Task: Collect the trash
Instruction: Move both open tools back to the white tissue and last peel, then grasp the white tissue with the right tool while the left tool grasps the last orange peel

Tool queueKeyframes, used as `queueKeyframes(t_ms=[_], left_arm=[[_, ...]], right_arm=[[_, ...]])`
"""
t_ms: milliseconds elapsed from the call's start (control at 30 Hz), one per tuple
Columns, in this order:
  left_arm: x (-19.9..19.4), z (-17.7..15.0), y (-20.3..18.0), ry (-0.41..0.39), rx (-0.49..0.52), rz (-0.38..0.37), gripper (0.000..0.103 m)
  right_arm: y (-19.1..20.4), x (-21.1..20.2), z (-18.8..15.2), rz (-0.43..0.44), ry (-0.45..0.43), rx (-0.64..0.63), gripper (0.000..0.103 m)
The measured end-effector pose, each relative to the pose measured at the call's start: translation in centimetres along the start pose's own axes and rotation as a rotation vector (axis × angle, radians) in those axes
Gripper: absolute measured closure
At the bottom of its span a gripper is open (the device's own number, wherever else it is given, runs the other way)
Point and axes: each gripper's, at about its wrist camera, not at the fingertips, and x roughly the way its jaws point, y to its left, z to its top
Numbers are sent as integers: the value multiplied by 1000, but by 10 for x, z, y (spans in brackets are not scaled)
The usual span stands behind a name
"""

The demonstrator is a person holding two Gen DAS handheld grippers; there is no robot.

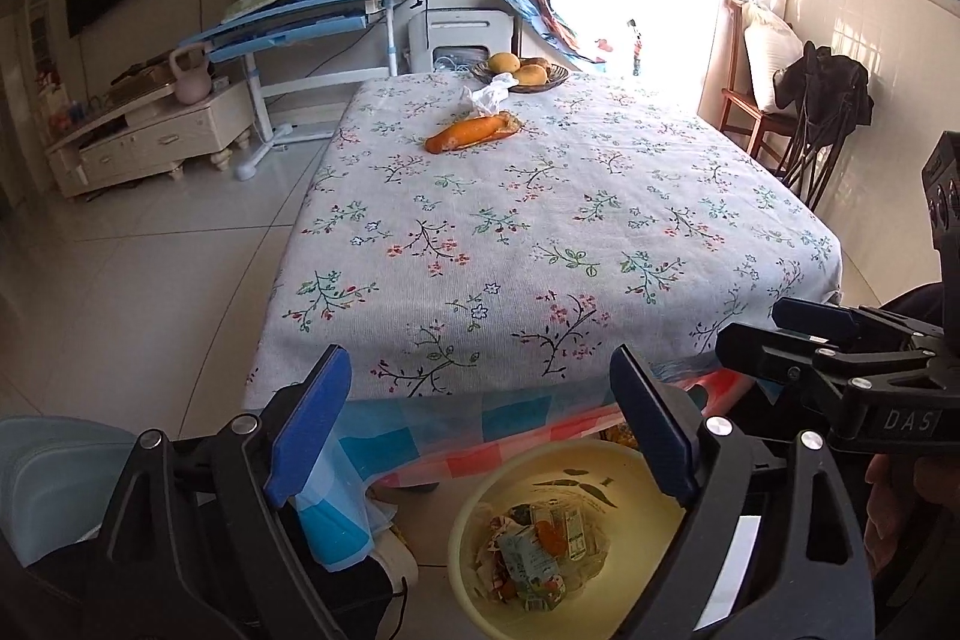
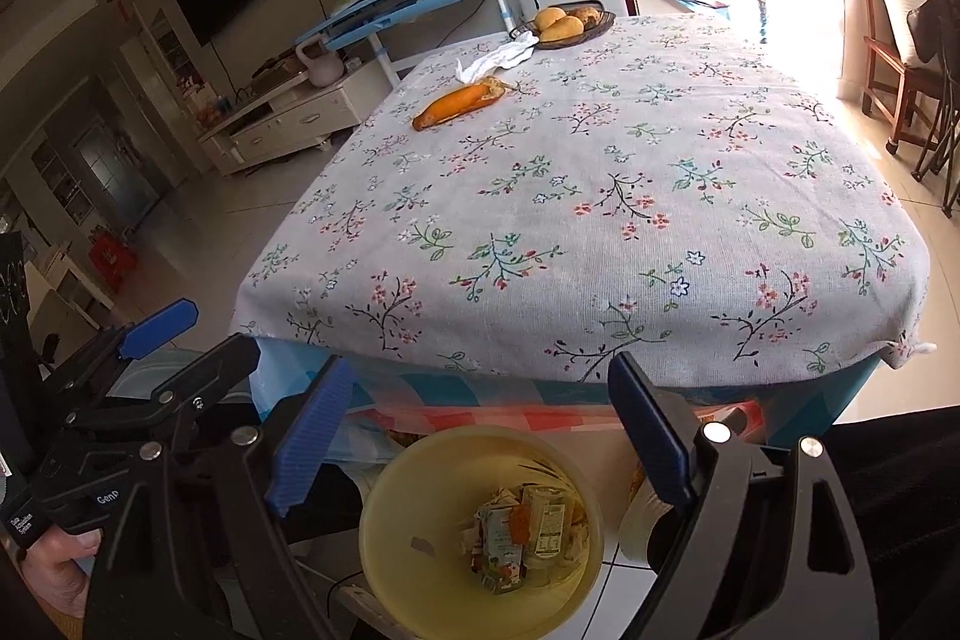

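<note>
Trash bin [image 2: 384,550], perhaps unobstructed only right-wrist.

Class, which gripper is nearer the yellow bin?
Too close to call. Both the left gripper and the right gripper hover open above the bin, short of the table's near edge.

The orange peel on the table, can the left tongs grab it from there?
Probably not yet. The orange peel lies far across the table, while the open left tongs hover over the bin. Nothing blocks the way.
</note>
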Motion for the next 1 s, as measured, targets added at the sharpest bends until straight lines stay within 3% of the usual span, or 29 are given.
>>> queueKeyframes(t_ms=[167,400,667,867,967,1000], left_arm=[[7,36,9,-7,-28,5,18],[40,94,26,-26,-39,21,16],[98,131,56,23,-39,22,16],[146,157,69,39,-33,-17,16],[174,168,62,53,-2,-44,16],[183,170,57,58,15,-45,16]], right_arm=[[1,8,31,35,5,8,19],[3,46,113,31,-27,-7,18],[8,147,204,3,17,4,18],[3,223,245,-58,90,18,20],[0,247,253,-84,154,-19,39],[-3,252,253,-96,179,-39,57]])
